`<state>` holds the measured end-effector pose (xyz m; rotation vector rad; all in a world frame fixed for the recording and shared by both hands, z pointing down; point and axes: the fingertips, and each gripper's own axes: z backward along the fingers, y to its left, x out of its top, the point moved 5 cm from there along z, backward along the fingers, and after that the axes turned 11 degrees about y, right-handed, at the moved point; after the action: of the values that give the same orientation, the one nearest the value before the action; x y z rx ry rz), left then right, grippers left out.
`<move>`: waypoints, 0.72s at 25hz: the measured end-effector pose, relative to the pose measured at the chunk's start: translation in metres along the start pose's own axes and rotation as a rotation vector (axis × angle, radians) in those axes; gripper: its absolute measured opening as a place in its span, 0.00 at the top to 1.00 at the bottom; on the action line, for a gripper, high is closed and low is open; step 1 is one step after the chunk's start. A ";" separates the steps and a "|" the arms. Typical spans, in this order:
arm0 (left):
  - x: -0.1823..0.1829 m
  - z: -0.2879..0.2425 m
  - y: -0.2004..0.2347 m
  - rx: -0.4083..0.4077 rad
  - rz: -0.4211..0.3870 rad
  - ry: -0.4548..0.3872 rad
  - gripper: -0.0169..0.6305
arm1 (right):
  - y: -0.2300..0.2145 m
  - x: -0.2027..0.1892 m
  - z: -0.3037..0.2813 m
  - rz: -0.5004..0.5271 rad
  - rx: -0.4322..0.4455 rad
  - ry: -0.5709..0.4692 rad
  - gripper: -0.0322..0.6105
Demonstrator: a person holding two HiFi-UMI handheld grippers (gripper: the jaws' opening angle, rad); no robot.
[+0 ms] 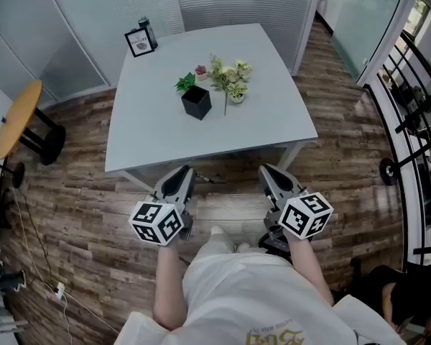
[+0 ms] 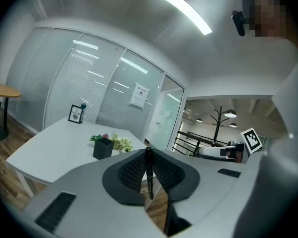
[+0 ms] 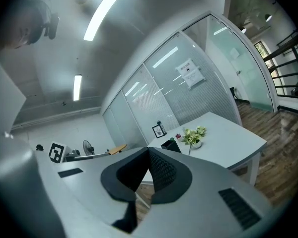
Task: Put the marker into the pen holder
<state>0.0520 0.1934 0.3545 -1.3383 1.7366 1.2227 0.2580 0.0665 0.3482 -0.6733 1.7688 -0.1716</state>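
My left tool point(image 2: 148, 154) was closed on the marker point(image 2: 149, 175), a thin black one. It stood between the two dark pads, which pressed it from both sides, and its upper end came out a little above the tips. My right tool point(image 3: 149, 151) had its jaws together, with nothing between them.

In the head view I held the left tool point(image 1: 186, 171) and the right tool point(image 1: 265, 169) side by side in front of my body. They were apart from each other, and both pointed forward over the wooden floor point(image 1: 223, 205), just before the near edge of the desk point(image 1: 266, 121).

Ahead of both tools, near the middle of the desk, stood the pen holder point(image 1: 196, 101), a black square box. From the left tool it was ahead and a little to the left point(image 2: 103, 148), and from the right tool it was ahead and a little to the right point(image 3: 170, 145). Some green leaves point(image 1: 185, 83) showed at its far side. Just to the right of the holder was a small pot of pale flowers point(image 1: 234, 83). Further ahead, at the far left corner of the desk, stood a small picture frame point(image 1: 139, 42). Well to the left of the left tool, a round wooden table point(image 1: 18, 118) stood on the floor.
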 end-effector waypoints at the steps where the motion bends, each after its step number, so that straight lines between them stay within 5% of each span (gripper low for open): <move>1: 0.000 0.001 0.001 0.002 -0.001 0.001 0.90 | 0.000 0.000 -0.001 -0.003 0.002 -0.003 0.92; 11: 0.014 -0.021 0.032 -0.026 -0.010 0.026 0.90 | -0.009 0.002 -0.030 -0.017 -0.041 0.020 0.92; 18: 0.053 -0.081 0.096 -0.115 -0.044 0.077 0.90 | -0.033 0.027 -0.097 -0.076 -0.143 0.007 0.92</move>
<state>-0.0502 0.1039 0.3668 -1.5004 1.7024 1.2785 0.1763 0.0035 0.3711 -0.8448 1.7751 -0.1002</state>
